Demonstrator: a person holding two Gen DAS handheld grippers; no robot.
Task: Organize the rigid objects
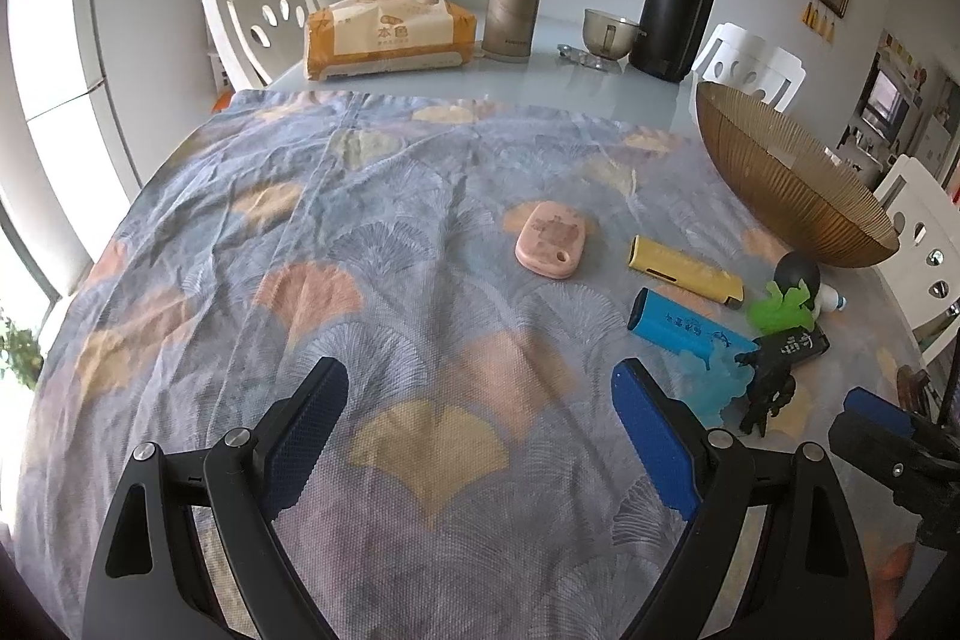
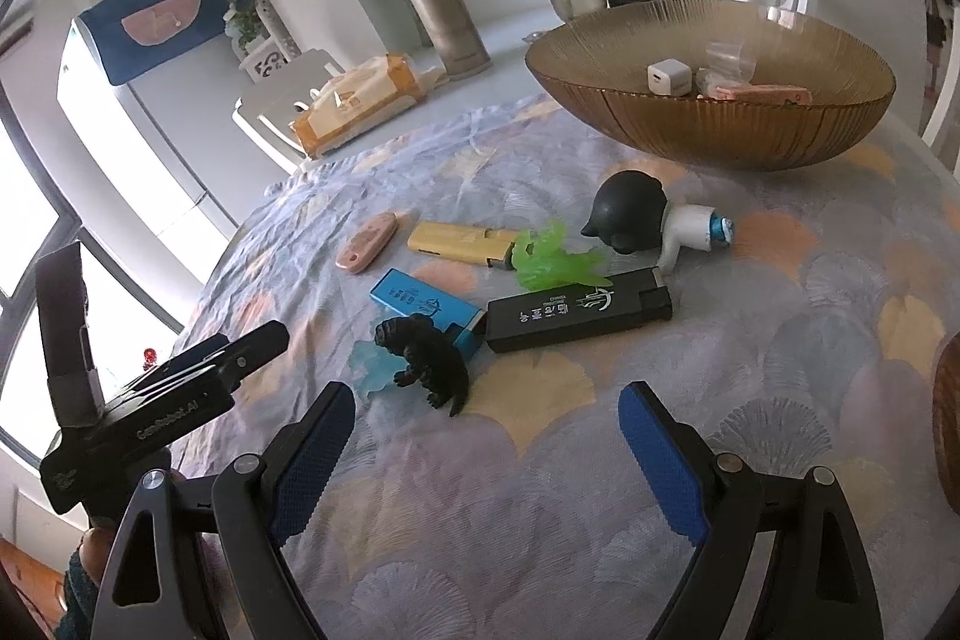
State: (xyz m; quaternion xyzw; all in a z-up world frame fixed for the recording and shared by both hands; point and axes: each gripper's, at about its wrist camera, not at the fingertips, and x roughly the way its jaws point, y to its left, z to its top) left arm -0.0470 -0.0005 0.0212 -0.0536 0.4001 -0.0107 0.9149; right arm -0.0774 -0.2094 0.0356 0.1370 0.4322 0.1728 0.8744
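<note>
Amber ribbed glass, the bowl point(image 2: 708, 124) sits at the upper right of my right view, with a white charger cube point(image 2: 669, 77) inside. Below it, mid-frame on the patterned cloth point(image 2: 600, 460), lie a black lighter point(image 2: 579, 310), blue lighter point(image 2: 420, 304), yellow lighter point(image 2: 462, 241), pink tag point(image 2: 367, 241) and black dinosaur point(image 2: 429, 358). My right gripper point(image 2: 486, 436) and left gripper point(image 1: 480, 412) both stand apart, holding nothing.

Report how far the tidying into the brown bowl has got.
Done: the brown bowl already holds a white charger cube and a pink piece.
In hand: nothing; the left tool and right tool are both open and empty.
Left: the pink tag, yellow lighter, blue lighter, black lighter and black dinosaur lie on the cloth.
</note>
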